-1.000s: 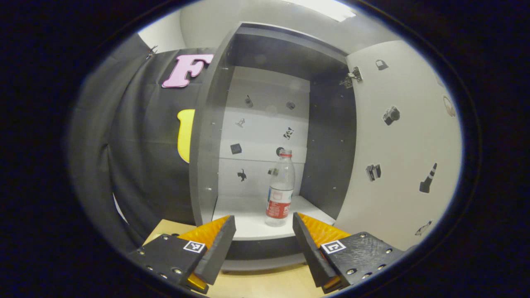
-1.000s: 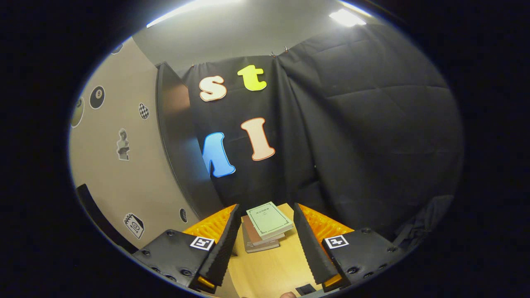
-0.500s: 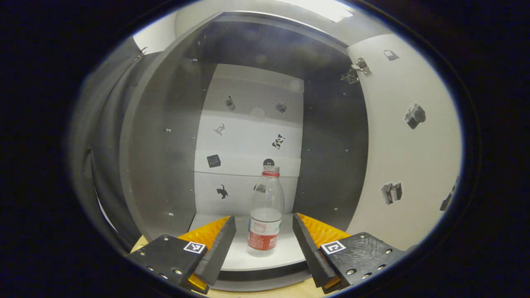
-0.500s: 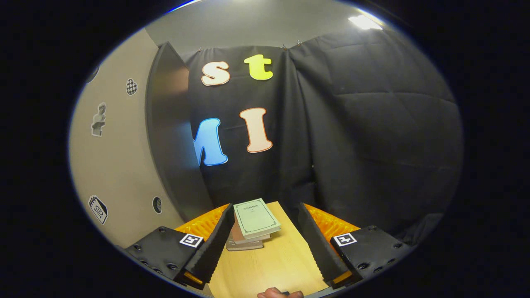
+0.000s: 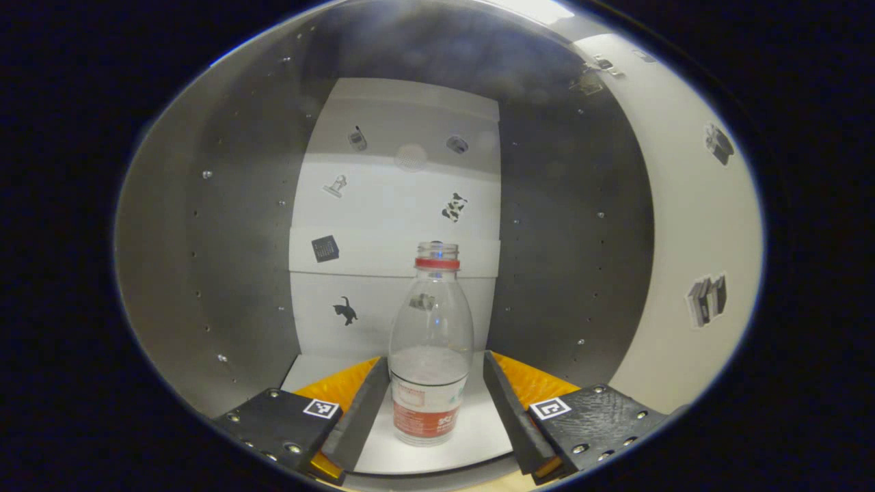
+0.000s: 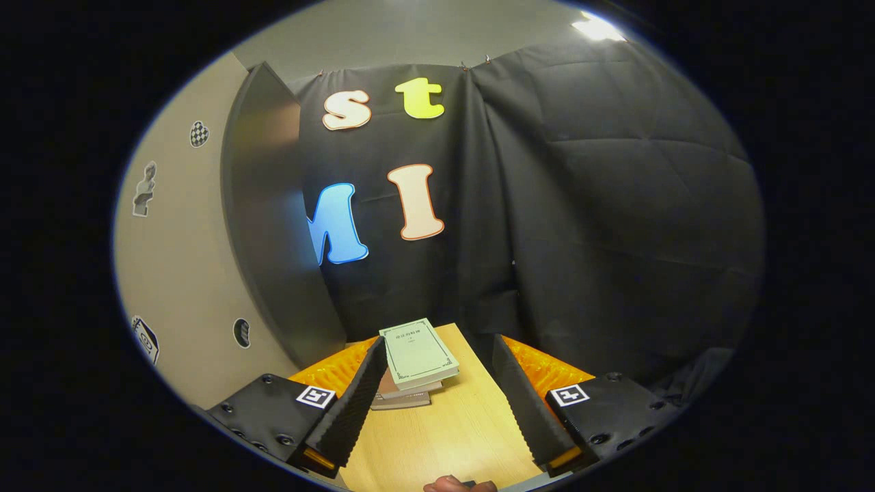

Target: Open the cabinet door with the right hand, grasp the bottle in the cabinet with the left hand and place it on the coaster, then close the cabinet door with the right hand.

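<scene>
Recording booth: black cloth wall (image 6: 601,205), sticker-covered cabinet (image 5: 396,205), wooden table (image 6: 444,430)

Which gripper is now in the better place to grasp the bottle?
Left. The bottle stands between the open left gripper fingers inside the cabinet; the right gripper faces books.

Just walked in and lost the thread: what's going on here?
The cabinet door is open. The left tool reaches into the cabinet, its open fingers on either side of the upright bottle, not yet squeezing it. The right tool hangs open over the table, near stacked books.
</scene>
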